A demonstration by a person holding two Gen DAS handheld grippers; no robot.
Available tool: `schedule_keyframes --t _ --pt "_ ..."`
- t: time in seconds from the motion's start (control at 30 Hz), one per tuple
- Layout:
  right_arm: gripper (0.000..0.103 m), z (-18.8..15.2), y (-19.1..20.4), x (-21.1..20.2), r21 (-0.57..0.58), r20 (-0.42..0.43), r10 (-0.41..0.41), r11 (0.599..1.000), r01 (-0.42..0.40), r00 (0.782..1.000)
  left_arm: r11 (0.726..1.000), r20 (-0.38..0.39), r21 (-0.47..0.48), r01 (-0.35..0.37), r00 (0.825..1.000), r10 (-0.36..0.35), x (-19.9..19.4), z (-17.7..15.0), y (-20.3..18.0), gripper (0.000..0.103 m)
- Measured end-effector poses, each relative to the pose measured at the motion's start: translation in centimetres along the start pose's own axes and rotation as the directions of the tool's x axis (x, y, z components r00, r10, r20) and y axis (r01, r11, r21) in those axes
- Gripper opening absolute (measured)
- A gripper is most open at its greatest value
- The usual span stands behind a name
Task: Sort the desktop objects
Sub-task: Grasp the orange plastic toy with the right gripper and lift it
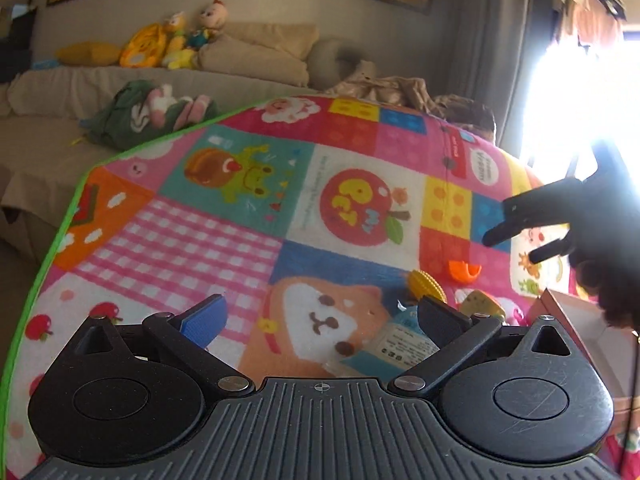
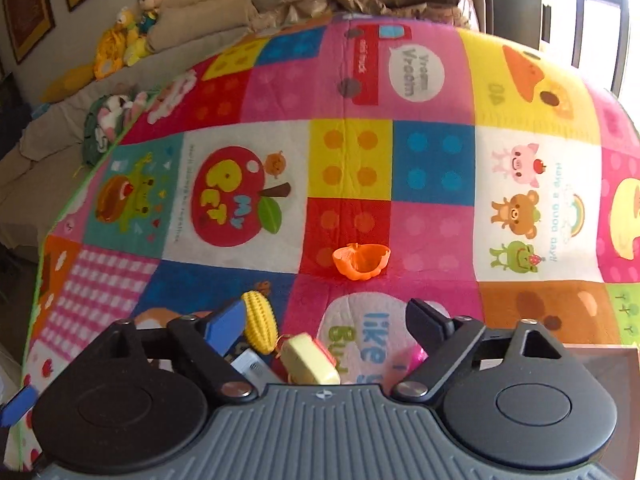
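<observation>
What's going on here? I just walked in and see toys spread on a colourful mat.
A person is sorting small toys on a patchwork mat with two handheld grippers. Both the left gripper and the right gripper are open and hold nothing. A yellow corn toy, an orange cup-shaped piece and a pale yellow block lie loose on the mat, beside a cardboard box.

Black two-finger grippers (image 1: 320, 312) (image 2: 328, 320): ribbed grey bases, silver screws, blue pads (image 1: 208, 316) on the fingers.

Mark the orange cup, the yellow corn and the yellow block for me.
orange cup (image 2: 361, 261), right wrist view, on its inner wall
corn (image 2: 259, 322), right wrist view, middle of its ribbed side
yellow block (image 2: 310, 362), right wrist view, its pale top face
</observation>
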State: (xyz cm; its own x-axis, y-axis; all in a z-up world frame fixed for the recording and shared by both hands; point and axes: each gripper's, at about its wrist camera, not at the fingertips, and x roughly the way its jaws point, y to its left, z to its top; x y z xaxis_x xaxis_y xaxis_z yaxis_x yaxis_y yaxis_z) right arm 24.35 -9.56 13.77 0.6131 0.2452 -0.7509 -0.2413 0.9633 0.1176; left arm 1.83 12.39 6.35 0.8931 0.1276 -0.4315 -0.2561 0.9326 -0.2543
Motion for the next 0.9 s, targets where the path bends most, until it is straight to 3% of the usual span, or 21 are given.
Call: schedule_keyframes --t 0.13,0.23,0.3,0.47,0.63,0.67,0.83,0.9 --pt "0.086 2.3 -0.3 8.3 0.026 -0.084 -0.139 0.99 0.141 0.987 1.0 -0.006 -0.009 0.005 1.0 -0.005 0.7 -1.0 0.4 0.103" --pt "0.082 2.7 -1.2 12.0 0.076 -0.129 -0.149 0.984 0.16 0.98 0.999 -0.013 -0.035 0.013 1.0 -0.013 1.4 -1.5 0.9 0.103" --pt "0.059 3.0 -1.7 13.5 0.114 -0.167 -0.122 0.983 0.142 0.978 0.998 -0.029 -0.055 0.015 0.999 -0.017 1.9 -1.8 1.2 0.103" --pt "0.057 2.0 -1.1 12.8 0.052 -0.194 -0.108 0.991 0.12 0.975 0.999 -0.073 -0.044 0.003 0.997 -0.006 2.5 -2.3 1.4 0.103" --pt "0.056 -2.4 0.7 6.5 -0.043 -0.232 0.033 0.998 -0.045 0.972 0.999 -0.065 0.026 0.043 0.997 -0.042 1.7 -2.5 0.2 0.103" --pt "0.047 -3.6 1.1 5.3 -0.052 -0.253 0.067 0.995 -0.082 0.965 0.996 -0.067 0.061 0.066 0.996 -0.061 1.4 -2.6 -0.4 0.103" --pt "0.046 -7.6 2.1 1.0 0.009 -0.33 0.24 0.968 -0.251 0.913 0.959 -0.11 0.199 0.204 0.977 -0.185 -1.1 -4.2 -3.6 0.103" --pt "0.045 -9.0 2.7 -0.8 0.04 -0.35 0.336 0.938 -0.345 0.874 0.943 -0.148 0.226 0.245 0.965 -0.216 -1.9 -5.1 -4.5 0.103"
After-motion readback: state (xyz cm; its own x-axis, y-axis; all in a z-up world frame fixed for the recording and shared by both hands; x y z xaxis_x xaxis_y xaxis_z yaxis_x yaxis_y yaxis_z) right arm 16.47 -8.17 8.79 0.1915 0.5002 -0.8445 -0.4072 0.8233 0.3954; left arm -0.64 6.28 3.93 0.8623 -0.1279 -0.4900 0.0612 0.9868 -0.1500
